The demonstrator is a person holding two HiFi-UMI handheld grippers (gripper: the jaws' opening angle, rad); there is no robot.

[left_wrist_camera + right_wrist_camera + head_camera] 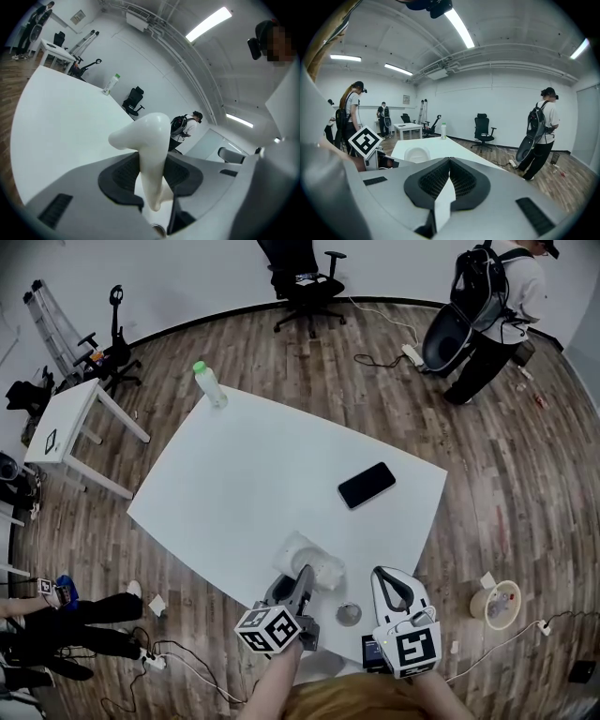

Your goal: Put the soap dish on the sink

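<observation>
Now the left gripper (pixel 305 576) pinches the white soap dish (pixel 321 559) by its rim (at the white table's (pixel 234 484) near edge); right gripper (pixel 383 575) alongside, jaws closed together, empty.

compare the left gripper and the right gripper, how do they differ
The left gripper is clamped on the white soap dish; the right gripper holds nothing. The left gripper's jaws stand apart with the dish between them, while the right gripper's jaws meet. Both are grey and point across the white table.
</observation>
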